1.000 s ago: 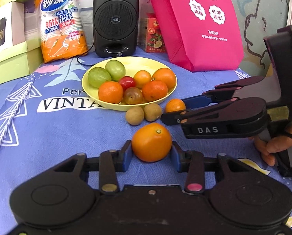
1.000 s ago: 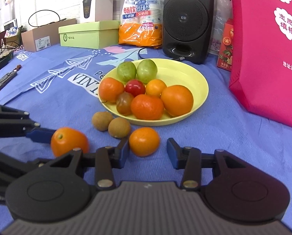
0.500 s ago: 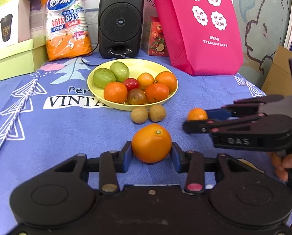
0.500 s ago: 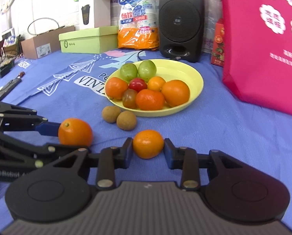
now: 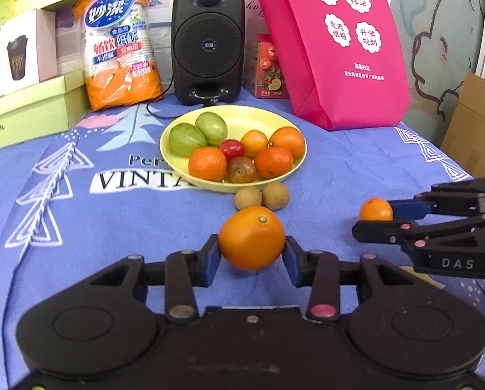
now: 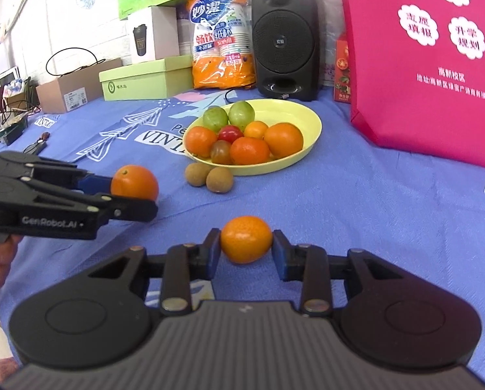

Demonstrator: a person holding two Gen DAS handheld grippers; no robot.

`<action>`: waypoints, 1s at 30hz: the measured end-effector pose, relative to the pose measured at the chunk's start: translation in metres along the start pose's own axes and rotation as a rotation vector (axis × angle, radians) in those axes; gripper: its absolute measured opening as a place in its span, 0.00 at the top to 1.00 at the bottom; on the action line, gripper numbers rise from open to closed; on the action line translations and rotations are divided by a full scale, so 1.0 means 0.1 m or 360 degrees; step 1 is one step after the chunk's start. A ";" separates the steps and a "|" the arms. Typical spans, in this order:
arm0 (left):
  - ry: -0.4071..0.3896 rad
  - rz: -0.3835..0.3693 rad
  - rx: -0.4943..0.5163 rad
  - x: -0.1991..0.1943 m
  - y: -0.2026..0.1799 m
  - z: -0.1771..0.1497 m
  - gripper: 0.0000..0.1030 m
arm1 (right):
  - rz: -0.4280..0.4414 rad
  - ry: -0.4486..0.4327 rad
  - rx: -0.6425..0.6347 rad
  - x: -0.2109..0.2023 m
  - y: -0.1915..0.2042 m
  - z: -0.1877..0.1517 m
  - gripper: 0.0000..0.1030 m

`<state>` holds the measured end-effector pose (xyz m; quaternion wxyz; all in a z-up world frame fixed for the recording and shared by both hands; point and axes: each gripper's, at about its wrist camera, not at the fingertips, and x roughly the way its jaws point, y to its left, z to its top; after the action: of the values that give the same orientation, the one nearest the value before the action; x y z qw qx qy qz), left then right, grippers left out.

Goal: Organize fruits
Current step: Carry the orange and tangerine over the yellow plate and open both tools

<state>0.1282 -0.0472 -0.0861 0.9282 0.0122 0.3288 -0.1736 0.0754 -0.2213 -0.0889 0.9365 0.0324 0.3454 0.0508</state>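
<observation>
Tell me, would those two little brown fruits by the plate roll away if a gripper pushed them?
Probably. The two brown fruits look round, lying loose on flat blue cloth. The yellow plate rim might block them on one side. Their dull skin suggests they're not slippery.

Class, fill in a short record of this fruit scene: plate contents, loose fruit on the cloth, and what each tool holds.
plate: yellow; two green fruits, red tomato, dark tomato, four orange fruits
loose fruit: two brown fruits on the cloth, just in front of the plate
left tool: shut on large orange
right tool: shut on small orange
cloth: blue, printed
</observation>
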 end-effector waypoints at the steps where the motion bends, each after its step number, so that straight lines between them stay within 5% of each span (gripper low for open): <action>1: -0.0006 0.0000 0.0014 -0.01 0.00 0.03 0.61 | 0.0000 -0.0005 -0.0016 -0.01 0.00 0.03 0.68; 13: -0.0131 -0.0005 0.0092 0.26 0.12 0.95 0.61 | -0.0055 -0.0065 -0.0135 0.35 -0.15 0.68 0.68; 24: 0.0052 0.0046 0.0074 1.33 0.17 1.54 0.59 | -0.0136 -0.0049 -0.0165 1.01 -0.33 1.14 0.68; 30: 0.0033 0.0055 -0.0036 1.47 0.29 1.64 0.24 | -0.0100 -0.0001 -0.0133 1.34 -0.44 1.19 0.68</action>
<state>0.3434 -0.0883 -0.0507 0.9277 0.0092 0.3402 -0.1536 0.2573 -0.2522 -0.0892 0.9383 -0.0175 0.3436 0.0356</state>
